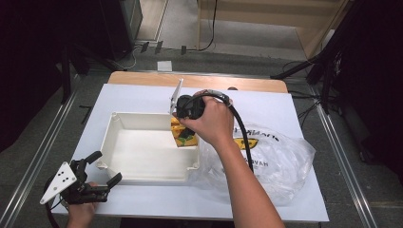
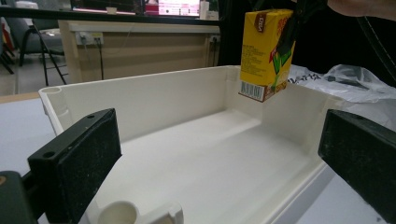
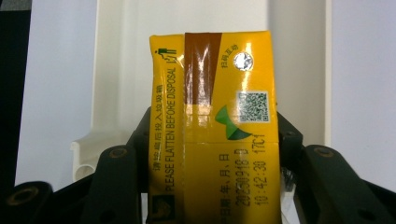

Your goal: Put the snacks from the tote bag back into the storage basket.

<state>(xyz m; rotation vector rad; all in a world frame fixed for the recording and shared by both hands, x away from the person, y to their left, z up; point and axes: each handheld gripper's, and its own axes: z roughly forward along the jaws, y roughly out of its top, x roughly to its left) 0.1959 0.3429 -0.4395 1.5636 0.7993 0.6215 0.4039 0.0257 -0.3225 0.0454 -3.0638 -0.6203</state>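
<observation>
A yellow drink carton [image 1: 183,135] [image 2: 266,52] [image 3: 214,126] hangs above the right end of a white plastic bin [image 1: 142,175]. My right gripper [image 1: 187,124] is shut on the carton, its black jaws pressing both sides in the right gripper view. The carton's top with a brown strip and QR code faces that camera. My left gripper [image 1: 105,167] rests open at the bin's near left corner, its pads [image 2: 77,158] spread wide with nothing between them. In the left gripper view the bin [image 2: 154,93] lies ahead, its floor bare.
A crumpled clear plastic bag [image 1: 273,159] [image 2: 345,81] with printing lies right of the bin on the white table cover [image 1: 266,107]. A black cable [image 1: 242,133] trails from the right gripper over the bag. Dark frame posts stand at both sides.
</observation>
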